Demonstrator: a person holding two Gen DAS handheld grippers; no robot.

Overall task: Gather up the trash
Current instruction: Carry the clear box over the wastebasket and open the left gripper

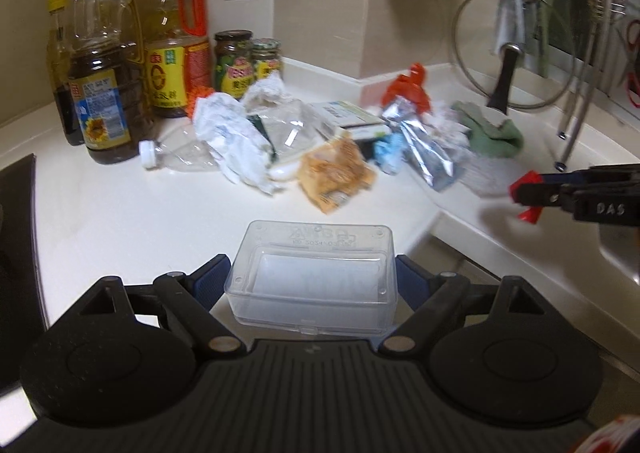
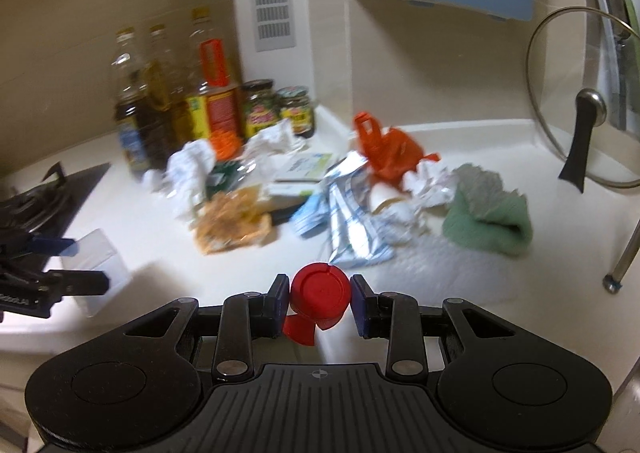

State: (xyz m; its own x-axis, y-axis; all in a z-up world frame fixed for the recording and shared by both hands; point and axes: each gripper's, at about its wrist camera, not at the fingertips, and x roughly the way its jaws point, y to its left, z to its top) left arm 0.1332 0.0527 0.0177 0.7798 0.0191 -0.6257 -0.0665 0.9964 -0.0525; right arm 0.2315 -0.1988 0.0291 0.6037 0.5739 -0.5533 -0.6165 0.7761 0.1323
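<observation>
My left tool [image 1: 312, 285] was closed on a clear plastic box [image 1: 314, 277], its blue pads pressed to the box's two short sides, and I held it just off the front edge of the white worktop [image 1: 120, 213]. My right tool [image 2: 320, 303] had its pads clamped on a small red cap [image 2: 320, 295] (a loose red tab hung beneath it), also at the worktop's front edge.

The trash pile sat in the middle of the worktop, behind both tools. Taking the orange snack wrapper [image 1: 338, 173] as my marker: left of it lay crumpled white paper [image 1: 236, 137] draped over an empty clear bottle [image 1: 180, 157] on its side; right of it a silver foil pouch [image 1: 424, 149], with a small blue scrap [image 1: 390, 153] between the two; behind the pouch an orange-red plastic piece [image 1: 408, 89]. Further right was a green cloth [image 1: 492, 131], touching what I took for more crumpled paper, though blur made that unsure.

Oil bottles [image 1: 100, 93] and jars [image 1: 234, 61] stood far left behind the wrapper against the wall, and a glass pot lid [image 1: 516, 49] leaned upright far right.
</observation>
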